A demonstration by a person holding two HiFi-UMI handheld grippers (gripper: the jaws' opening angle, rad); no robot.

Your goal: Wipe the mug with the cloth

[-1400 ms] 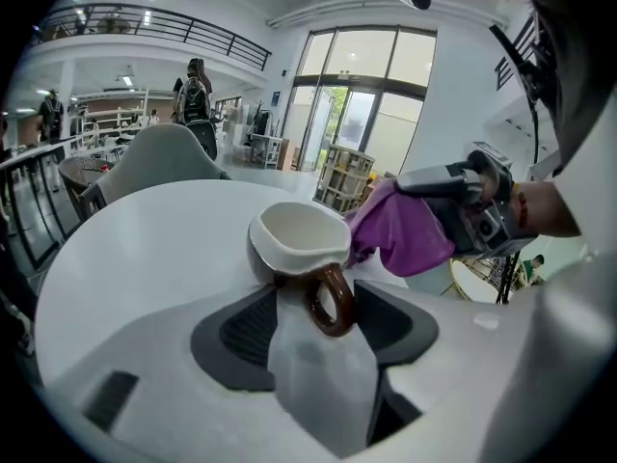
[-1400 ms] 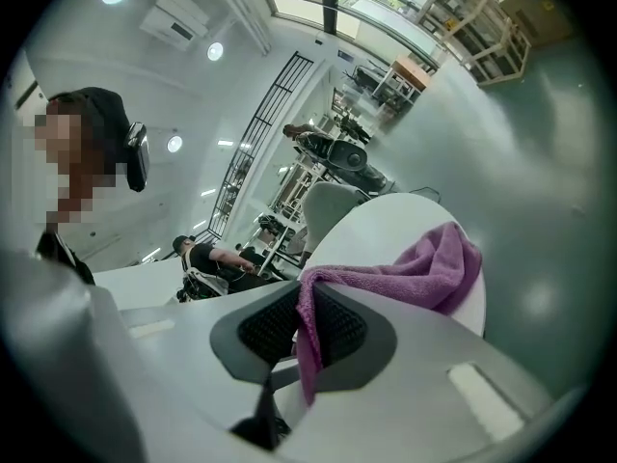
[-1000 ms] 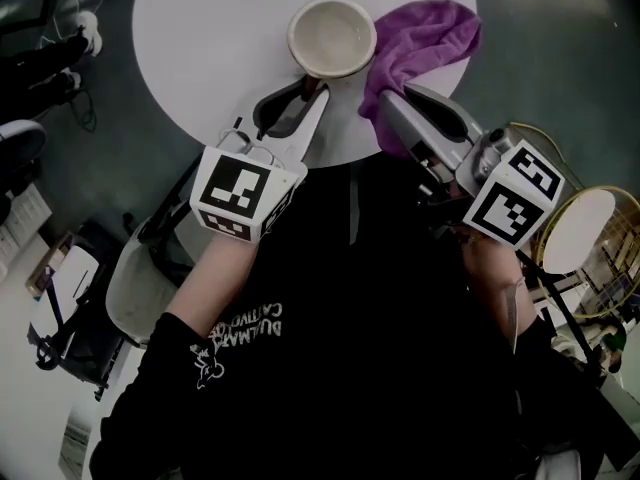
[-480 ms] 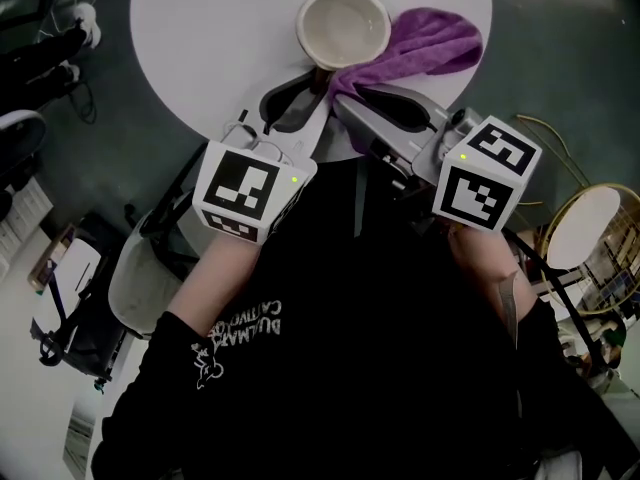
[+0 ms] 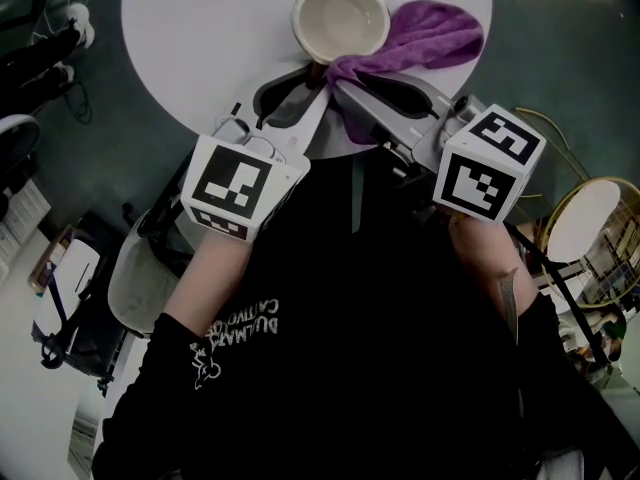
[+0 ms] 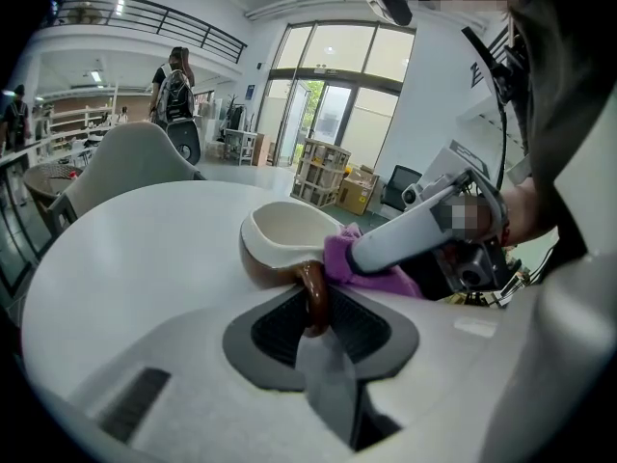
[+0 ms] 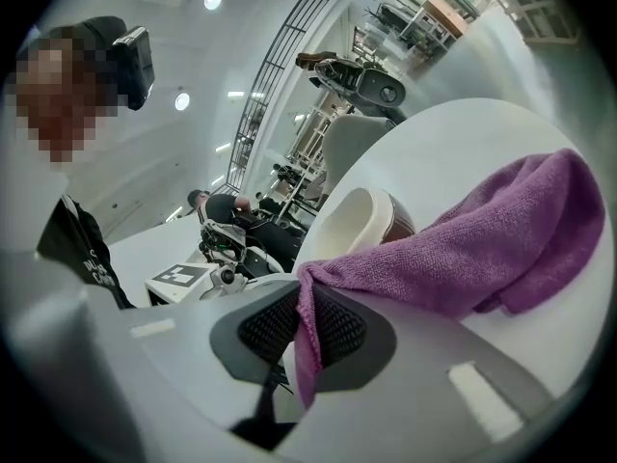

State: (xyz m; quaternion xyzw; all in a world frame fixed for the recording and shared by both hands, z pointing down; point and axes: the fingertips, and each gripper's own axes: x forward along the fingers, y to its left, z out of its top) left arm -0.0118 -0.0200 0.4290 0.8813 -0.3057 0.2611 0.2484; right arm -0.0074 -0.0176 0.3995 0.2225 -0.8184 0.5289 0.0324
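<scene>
A cream-lined brown mug point(image 5: 341, 18) stands on the round white table point(image 5: 210, 38). My left gripper point(image 5: 312, 80) is shut on the mug's brown handle point(image 6: 313, 297), which shows pinched between the dark pads. My right gripper point(image 5: 343, 76) is shut on a corner of the purple cloth point(image 5: 425, 36). The cloth's held end point(image 6: 339, 257) presses against the mug's near right side, beside the handle. The rest of the cloth point(image 7: 482, 249) trails to the right across the tabletop. In the right gripper view the mug point(image 7: 362, 222) sits just beyond the pinched cloth.
The table's near edge point(image 5: 300, 148) lies right under both grippers. A grey chair point(image 5: 135, 283) stands to the lower left, and a gold-rimmed round side table point(image 5: 585, 238) to the right. A grey chair back point(image 6: 125, 167) rises behind the table.
My right gripper has swung left with the cloth, bringing the held end from the mug's right side up against the mug by the handle. The left gripper has kept its hold.
</scene>
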